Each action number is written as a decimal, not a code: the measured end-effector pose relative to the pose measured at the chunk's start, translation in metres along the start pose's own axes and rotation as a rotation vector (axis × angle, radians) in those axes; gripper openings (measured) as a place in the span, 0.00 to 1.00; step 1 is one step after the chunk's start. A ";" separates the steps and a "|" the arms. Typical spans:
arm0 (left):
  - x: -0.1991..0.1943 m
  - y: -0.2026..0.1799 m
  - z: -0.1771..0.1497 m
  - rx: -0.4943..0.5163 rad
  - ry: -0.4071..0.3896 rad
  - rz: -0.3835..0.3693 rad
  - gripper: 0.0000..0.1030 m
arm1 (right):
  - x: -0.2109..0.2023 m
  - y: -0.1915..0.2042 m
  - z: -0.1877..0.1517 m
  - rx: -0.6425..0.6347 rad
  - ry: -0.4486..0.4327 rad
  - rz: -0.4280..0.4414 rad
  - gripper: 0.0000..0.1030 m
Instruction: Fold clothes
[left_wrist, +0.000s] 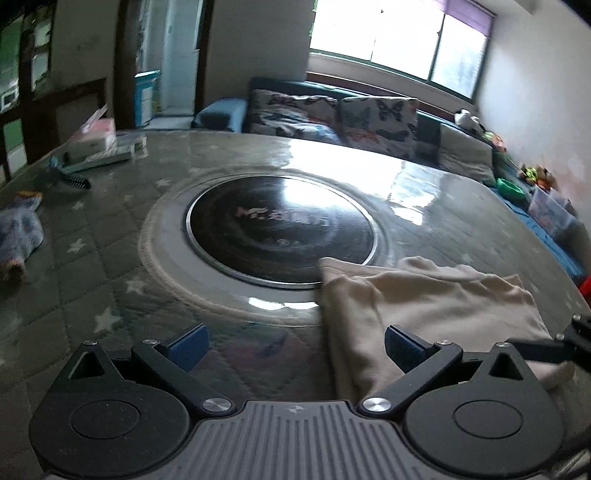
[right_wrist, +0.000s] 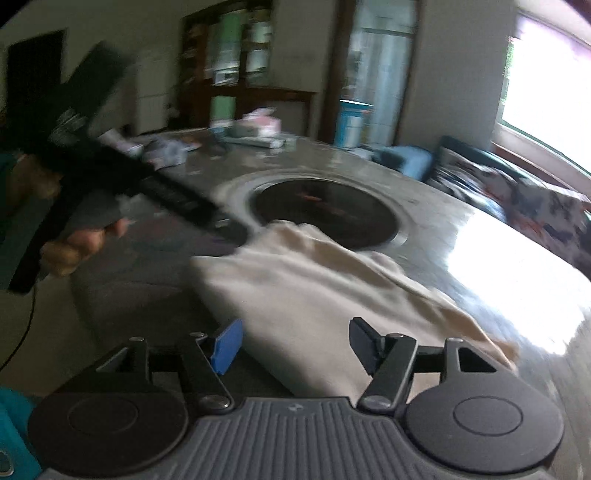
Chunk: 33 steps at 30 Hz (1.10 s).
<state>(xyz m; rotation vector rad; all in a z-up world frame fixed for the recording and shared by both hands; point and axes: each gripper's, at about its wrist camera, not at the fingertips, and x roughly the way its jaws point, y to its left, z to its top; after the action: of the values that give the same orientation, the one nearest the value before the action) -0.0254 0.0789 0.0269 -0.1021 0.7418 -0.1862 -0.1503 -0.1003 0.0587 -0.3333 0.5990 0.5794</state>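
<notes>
The cream garment (left_wrist: 428, 306) lies folded on the table (left_wrist: 110, 258), directly ahead of my right gripper (right_wrist: 295, 347) and under my left gripper's (left_wrist: 295, 349) right finger. Both sets of fingers are spread, gripping nothing. The dark round inset (left_wrist: 280, 232) sits beyond the garment; blur possibly hides its far edge.

Setting: a home living room. A large glass-topped bench (left_wrist: 110, 236) with a round black inset hotplate (left_wrist: 280, 229) fills the centre. At 12 o'clock stands a dark sofa with butterfly-print cushions (left_wrist: 376, 118) beneath a wide bright window (left_wrist: 399, 40). At 10 o'clock stands a dark wooden glass-fronted cabinet (right_wrist: 236, 62).
</notes>
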 end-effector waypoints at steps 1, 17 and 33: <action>0.000 0.003 0.000 -0.011 0.005 0.002 1.00 | 0.003 0.006 0.003 -0.031 0.000 0.014 0.63; 0.000 0.022 0.007 -0.231 0.061 -0.122 1.00 | 0.052 0.060 0.027 -0.276 0.058 0.083 0.19; 0.041 -0.001 0.011 -0.501 0.221 -0.361 0.65 | 0.008 0.005 0.037 0.029 -0.075 0.129 0.13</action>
<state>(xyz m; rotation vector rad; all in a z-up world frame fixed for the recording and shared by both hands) 0.0119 0.0701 0.0081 -0.7043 0.9762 -0.3563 -0.1316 -0.0765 0.0824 -0.2456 0.5585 0.7039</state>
